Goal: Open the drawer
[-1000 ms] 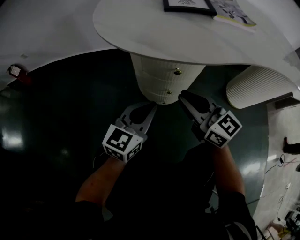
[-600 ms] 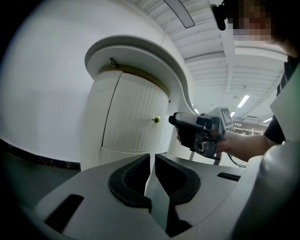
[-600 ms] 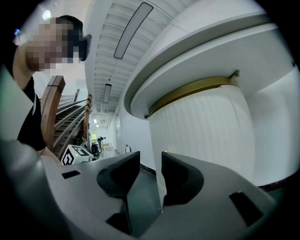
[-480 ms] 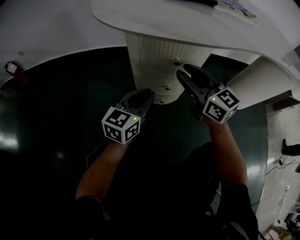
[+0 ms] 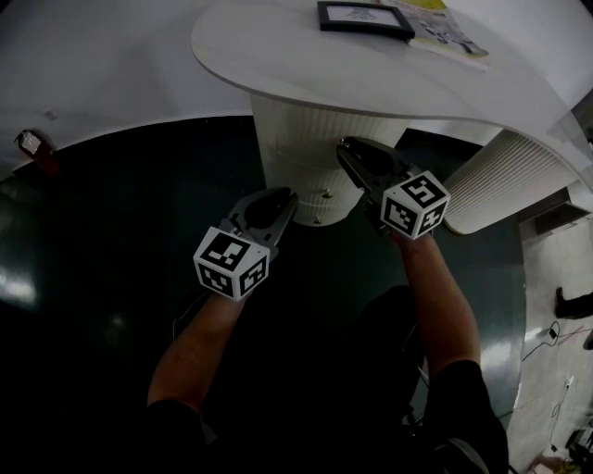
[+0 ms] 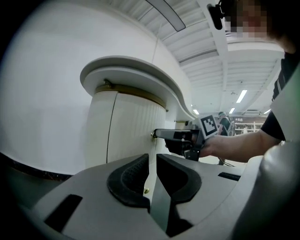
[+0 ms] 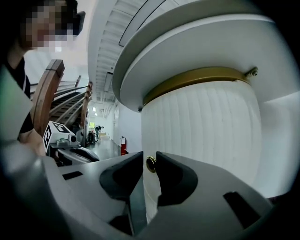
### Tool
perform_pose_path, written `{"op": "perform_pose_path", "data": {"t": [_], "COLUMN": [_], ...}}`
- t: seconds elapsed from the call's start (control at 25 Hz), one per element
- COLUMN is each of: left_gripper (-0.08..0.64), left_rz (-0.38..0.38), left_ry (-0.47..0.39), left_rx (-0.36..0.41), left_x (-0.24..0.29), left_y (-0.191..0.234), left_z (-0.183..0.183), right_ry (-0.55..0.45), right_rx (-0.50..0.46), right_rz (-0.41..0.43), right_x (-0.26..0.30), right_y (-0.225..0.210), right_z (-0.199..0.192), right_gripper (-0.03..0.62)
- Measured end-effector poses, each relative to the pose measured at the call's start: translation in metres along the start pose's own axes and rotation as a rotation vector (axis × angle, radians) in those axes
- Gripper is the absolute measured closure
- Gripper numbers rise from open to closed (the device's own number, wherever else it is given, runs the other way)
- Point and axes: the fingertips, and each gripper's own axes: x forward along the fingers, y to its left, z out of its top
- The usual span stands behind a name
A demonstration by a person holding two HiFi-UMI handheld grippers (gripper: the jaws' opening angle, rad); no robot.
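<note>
A white ribbed drawer pedestal [image 5: 287, 139] stands under a round white tabletop [image 5: 269, 56]. Small brass knobs [image 5: 326, 194] run down its front. My right gripper [image 5: 345, 148] is at the top drawer, and its narrow jaws sit on either side of the brass knob [image 7: 151, 164]. In the right gripper view the gripper [image 7: 150, 161] points straight at the pedestal [image 7: 201, 126]. My left gripper [image 5: 278, 196] hangs lower, near the pedestal's foot, shut and empty. The left gripper view [image 6: 151, 161] shows a lower knob [image 6: 146, 191] through the slit and the right gripper [image 6: 178, 138] at the top knob [image 6: 153, 135].
A framed picture [image 5: 364, 17] and a booklet [image 5: 445, 28] lie on the tabletop. A second ribbed white unit [image 5: 500, 185] stands at the right. The floor [image 5: 111, 241] is dark and glossy, with a red object [image 5: 30, 143] at the far left.
My right gripper has moved up and left from beside the pedestal's foot to the top knob and narrowed its jaws. The left gripper has drawn its jaws together and stayed low.
</note>
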Motion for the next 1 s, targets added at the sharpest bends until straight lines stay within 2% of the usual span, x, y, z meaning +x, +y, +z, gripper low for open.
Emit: {"op": "perform_pose_path", "data": {"t": [0.2, 0.48, 0.64, 0.8, 1.0], "left_gripper": [0.514, 0.514, 0.514, 0.515, 0.515], "left_rz": [0.002, 0.006, 0.01, 0.02, 0.024], "left_ry": [0.007, 0.09, 0.057, 0.024, 0.036], "left_rx": [-0.002, -0.016, -0.033, -0.032, 0.018], "left_x": [-0.004, 0.029, 0.055, 0.079, 0.093], "left_y": [-0.003, 0.014, 0.028, 0.037, 0.046], "left_z": [-0.005, -0.063, -0.082, -0.095, -0.1], "right_ry": [-0.001, 0.009, 0.023, -0.022, -0.038], "right_rx": [0.003, -0.006, -0.04, -0.03, -0.048], "right_rz": [0.041, 0.084, 0.107, 0.119, 0.118], "right_x": [-0.002, -0.004, -0.003, -0.002, -0.005], "right_y": [0.0, 0.003, 0.008, 0.008, 0.008], "right_z": [0.001, 0.001, 0.002, 0.002, 0.001], "right_gripper": [0.535, 0.535, 0.535, 0.535, 0.543]}}
